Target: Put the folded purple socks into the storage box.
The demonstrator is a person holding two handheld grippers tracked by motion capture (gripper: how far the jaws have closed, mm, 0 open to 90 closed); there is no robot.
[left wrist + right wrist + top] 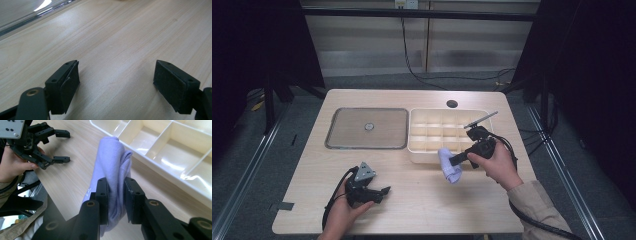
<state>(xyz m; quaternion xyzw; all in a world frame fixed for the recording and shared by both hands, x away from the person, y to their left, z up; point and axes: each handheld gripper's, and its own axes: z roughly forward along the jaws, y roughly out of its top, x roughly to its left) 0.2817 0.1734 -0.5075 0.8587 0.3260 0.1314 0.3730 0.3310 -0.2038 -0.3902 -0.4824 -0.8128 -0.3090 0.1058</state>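
Lavender cloth (pixel 115 170) pinched between right gripper (pixel 117 197) fingers (pixel 103 195), beside compartment tray (pixel 160 147)

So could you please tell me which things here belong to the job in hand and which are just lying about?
In the job:
- lilac cloth, clamped in the right gripper
- cream divided box beside it

Lying about:
- metal tray
- left gripper, jaws open, holding nothing

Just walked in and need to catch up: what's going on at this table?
A person holds a gripper in each hand. The right gripper is shut on a folded lilac cloth, held beside the cream plastic divided tray. The left gripper rests open on the light wooden table, holding nothing. A flat metal tray lies beyond it.
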